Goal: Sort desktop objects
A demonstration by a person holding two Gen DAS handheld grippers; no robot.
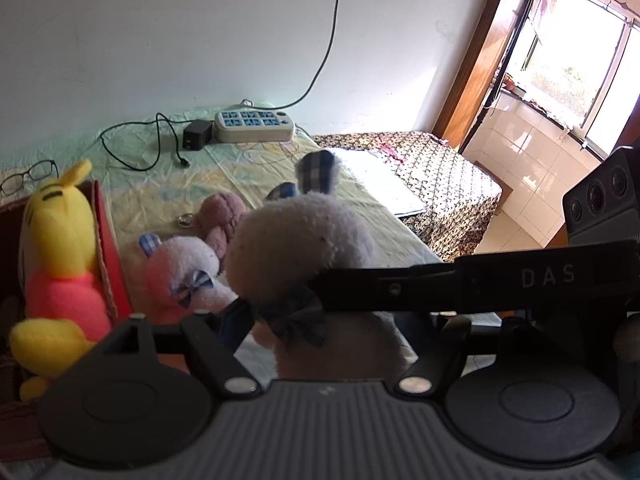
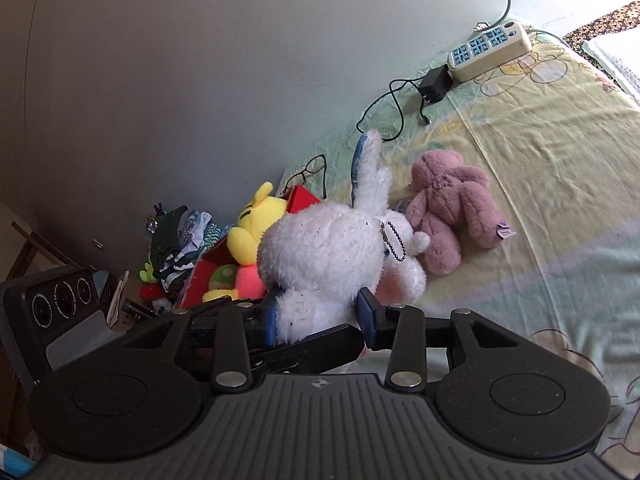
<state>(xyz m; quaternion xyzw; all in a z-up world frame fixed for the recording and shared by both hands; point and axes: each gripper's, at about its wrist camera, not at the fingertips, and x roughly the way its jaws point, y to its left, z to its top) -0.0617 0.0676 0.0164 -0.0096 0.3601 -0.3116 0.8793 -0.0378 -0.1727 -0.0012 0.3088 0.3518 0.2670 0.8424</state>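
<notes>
In the left wrist view, a large white plush rabbit with checked blue ears and a checked bow (image 1: 304,248) is filling the centre of the frame, held up off the yellow-green patterned sheet covering the table (image 1: 168,188). The left gripper (image 1: 320,320) is sitting low under the rabbit's neck, and its fingers are hidden behind the plush and a black bar reading "DAS" that is crossing from the right, so I cannot tell whether they are apart or clamped. At the left edge a yellow and pink plush bear (image 1: 60,256) is standing in a red cardboard box (image 1: 106,248). Between box and rabbit a small white plush rabbit with a blue bow (image 1: 188,272) is lying on the sheet, with a dusty-pink plush bear (image 1: 224,216) just behind it.

In the right wrist view, the right gripper (image 2: 318,320) is squeezing the large rabbit (image 2: 320,256): its blue-padded fingers (image 2: 368,316) are clamped on the lower body from either side, the plush bulging between them. The red box (image 2: 208,268) is showing in the lower left behind the rabbit, already crowded with the yellow bear (image 2: 256,224); the pink bear (image 2: 452,208) is lying to the right.

The step appears to be carrying the rabbit to the box. Doing it well probably means keeping a firm pinch on the soft body, lifting the feet over the box wall, and lowering into the free space beside the yellow bear before letting go.
</notes>
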